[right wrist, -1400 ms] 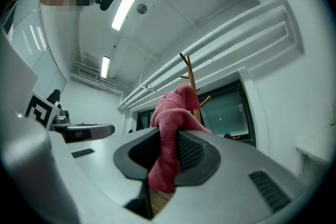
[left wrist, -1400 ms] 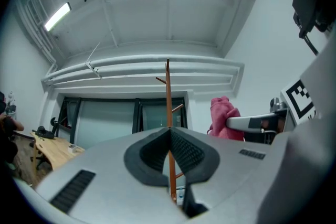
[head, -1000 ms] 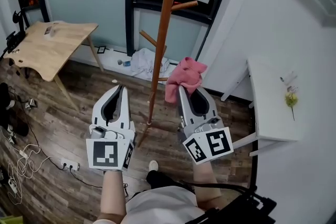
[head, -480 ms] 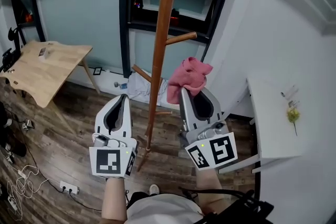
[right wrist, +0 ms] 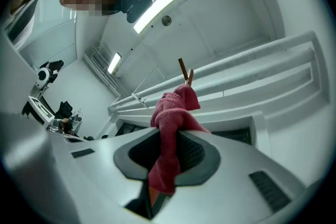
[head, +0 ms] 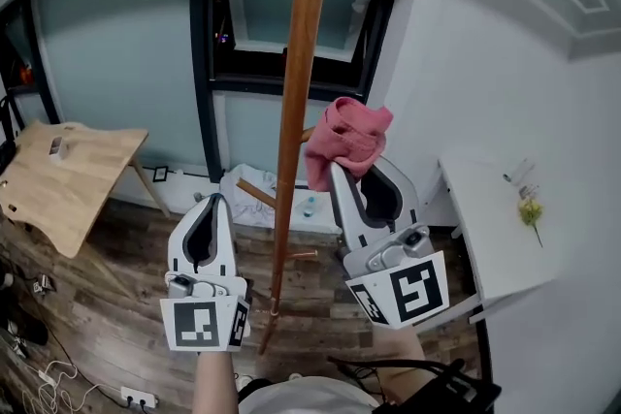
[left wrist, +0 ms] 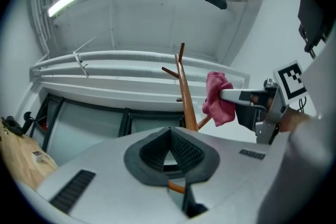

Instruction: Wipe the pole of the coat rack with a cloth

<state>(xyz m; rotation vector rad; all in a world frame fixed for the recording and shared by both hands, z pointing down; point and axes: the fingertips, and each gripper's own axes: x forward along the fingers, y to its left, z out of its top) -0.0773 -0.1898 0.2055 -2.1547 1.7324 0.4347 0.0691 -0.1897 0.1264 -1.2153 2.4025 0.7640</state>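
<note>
The right gripper (head: 336,168) is closed on a pink cloth (head: 347,137). The cloth is bunched above the gripper's tips, and in the right gripper view one end of the cloth (right wrist: 168,113) hangs down between the jaws of the right gripper (right wrist: 173,132). The cloth is just to the right of the pole (head: 294,92) of the coat rack. The left gripper view shows a small gap between the cloth (left wrist: 218,99) and the pole (left wrist: 187,105), so they are not touching. The left gripper (head: 215,200) is on the left side of the pole, lower and nearer than the right one. Its jaws are together at the tips and hold nothing. A wooden tabletop (head: 58,184) stands far on the left. A white tabletop (head: 480,228) on the right carries a small flower (head: 530,211).
</note>
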